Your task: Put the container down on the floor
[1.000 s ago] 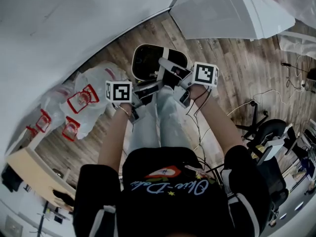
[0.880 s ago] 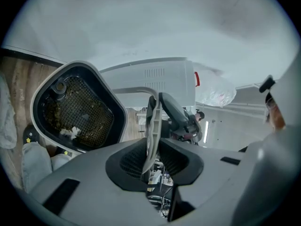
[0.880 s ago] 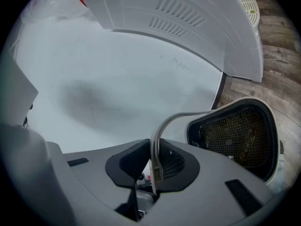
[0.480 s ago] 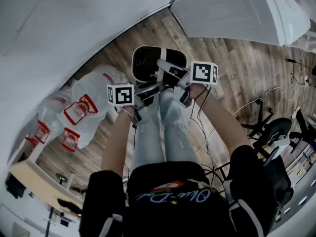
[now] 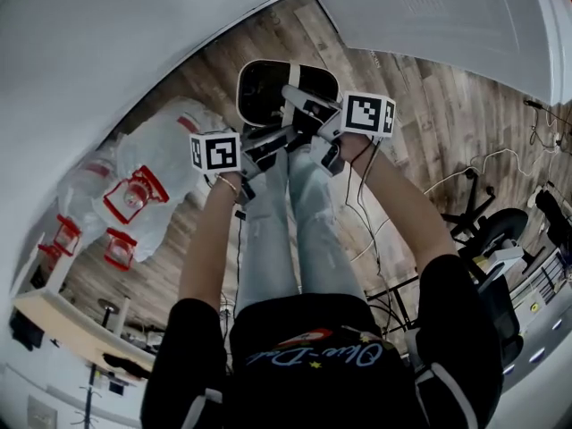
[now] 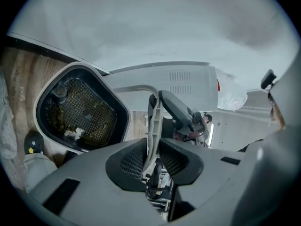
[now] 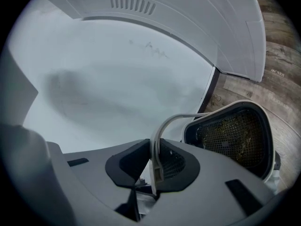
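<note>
- One container [image 5: 264,92], white outside and dark inside, sits at the upper middle of the head view. It is over the plank floor [image 5: 429,123], just past the person's two knees. Whether its base touches the boards I can't tell.
- It has one handle [image 6: 153,121], a thin white bowed strap, and both tools grip it.
- There are two grippers. The left gripper [image 5: 275,138] is clamped on the strap, its pads pinching it edge-on. The right gripper [image 5: 302,107] is clenched on the same strap further round the bow.
- There are two marker cubes, one per tool. The left cube [image 5: 215,153] is left of centre and the right cube [image 5: 369,114] is higher, right of centre.
- Both gripper views look into the container, which the head view shows only as a dark hollow. Inside is a mesh basket [image 7: 233,138] flecked with dark crumbs.
- The left gripper view alone adds a pale scrap [image 6: 73,133] on the mesh, the right gripper facing it at frame centre, and one dark shoe [image 6: 34,143] at lower left.
- The right gripper view alone shows the strap arcing from the pads to the container's rim at lower right.
- Only the head view takes in the room. White bags [image 5: 152,181] with red print lie at the left, with at least three red patches on them. One office chair [image 5: 490,231] stands at the right with loose cables [image 5: 447,179] beside it.
- A white machine [image 5: 447,16] with vent slots fills the upper right, and it shows in all three views.
</note>
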A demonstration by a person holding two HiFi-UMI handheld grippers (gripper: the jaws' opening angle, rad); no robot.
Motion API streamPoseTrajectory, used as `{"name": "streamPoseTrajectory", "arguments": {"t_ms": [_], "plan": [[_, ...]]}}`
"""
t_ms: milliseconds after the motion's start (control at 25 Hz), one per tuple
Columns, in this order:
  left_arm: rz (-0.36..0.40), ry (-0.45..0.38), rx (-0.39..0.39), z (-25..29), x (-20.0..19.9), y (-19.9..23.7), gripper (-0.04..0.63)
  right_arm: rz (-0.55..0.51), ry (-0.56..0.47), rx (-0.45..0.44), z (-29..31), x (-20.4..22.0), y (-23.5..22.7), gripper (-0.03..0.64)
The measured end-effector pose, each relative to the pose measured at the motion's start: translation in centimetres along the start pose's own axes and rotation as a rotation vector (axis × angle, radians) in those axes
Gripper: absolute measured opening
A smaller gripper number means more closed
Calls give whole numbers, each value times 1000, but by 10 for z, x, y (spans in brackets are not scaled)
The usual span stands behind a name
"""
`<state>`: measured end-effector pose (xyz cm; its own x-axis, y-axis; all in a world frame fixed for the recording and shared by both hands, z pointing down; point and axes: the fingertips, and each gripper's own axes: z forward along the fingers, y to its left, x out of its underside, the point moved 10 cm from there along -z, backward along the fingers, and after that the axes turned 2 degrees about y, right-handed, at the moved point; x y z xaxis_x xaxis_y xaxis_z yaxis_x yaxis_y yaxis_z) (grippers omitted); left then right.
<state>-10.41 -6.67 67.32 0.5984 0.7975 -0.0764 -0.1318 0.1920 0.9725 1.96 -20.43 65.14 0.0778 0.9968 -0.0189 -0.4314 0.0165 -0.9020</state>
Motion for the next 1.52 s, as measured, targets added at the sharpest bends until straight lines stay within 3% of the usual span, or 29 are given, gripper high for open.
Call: {"name": "streamPoseTrajectory", "arguments": {"t_ms": [520, 1520], "plan": [[0, -52, -68, 16, -26, 60, 74, -64, 23, 33, 46, -22, -51, 48], [-35, -49, -147, 48, -1, 133, 77, -64, 51, 158, 59, -6, -128, 48]]}}
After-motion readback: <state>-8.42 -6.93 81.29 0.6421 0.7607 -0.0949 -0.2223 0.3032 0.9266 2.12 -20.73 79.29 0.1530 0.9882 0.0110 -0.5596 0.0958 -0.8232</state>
